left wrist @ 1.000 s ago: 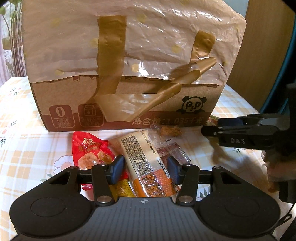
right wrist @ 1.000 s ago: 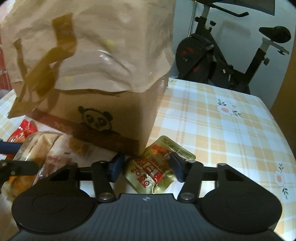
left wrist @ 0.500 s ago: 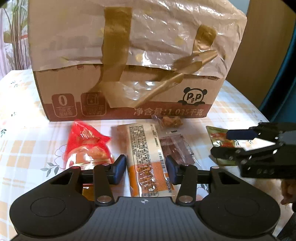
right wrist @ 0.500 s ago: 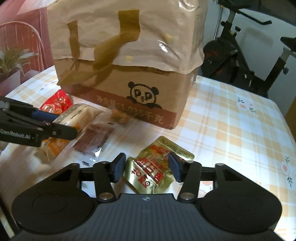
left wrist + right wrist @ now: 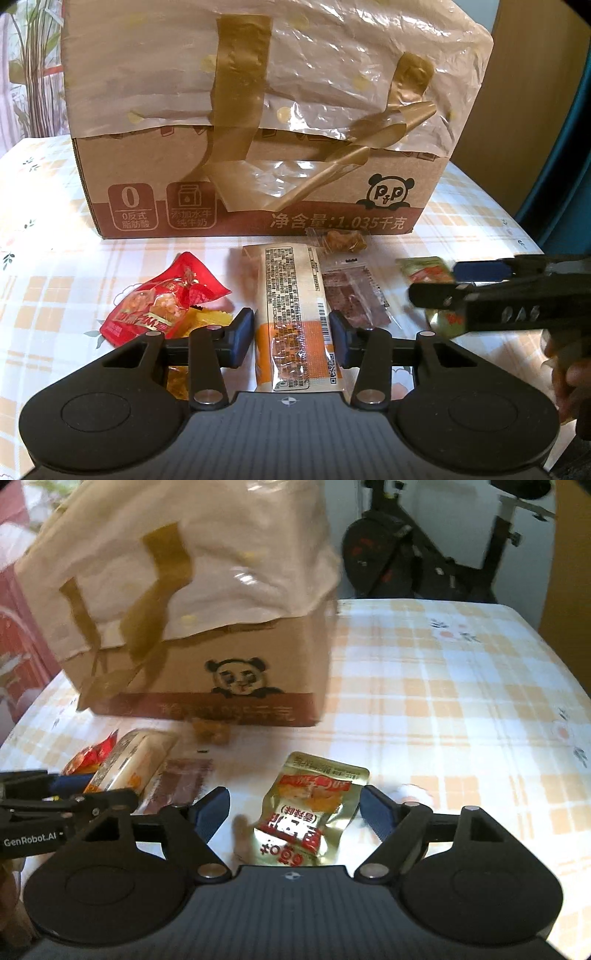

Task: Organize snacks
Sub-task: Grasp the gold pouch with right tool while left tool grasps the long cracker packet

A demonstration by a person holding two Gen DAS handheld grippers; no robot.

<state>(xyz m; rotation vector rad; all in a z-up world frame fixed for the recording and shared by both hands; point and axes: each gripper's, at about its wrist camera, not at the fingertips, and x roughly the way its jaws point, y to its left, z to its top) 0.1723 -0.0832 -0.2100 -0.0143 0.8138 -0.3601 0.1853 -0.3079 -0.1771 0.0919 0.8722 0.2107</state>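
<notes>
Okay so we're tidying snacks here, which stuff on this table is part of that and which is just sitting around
Part of the job:
red snack packet
long orange-and-white packet
clear packet of dark strips
small clear-wrapped brown snack
gold pouch
yellow wrapper
cardboard box, probably the container

Just around:
checked tablecloth
exercise bike
plant

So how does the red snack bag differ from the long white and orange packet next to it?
The red snack bag is crumpled and puffy; the long packet lies flat and straight. The red bag shows a food picture, while the long packet shows fine print and a barcode. The long packet sits between the fingers of the left tool, but the red bag lies outside them. Both rest on the checked tablecloth before the cardboard box.
</notes>
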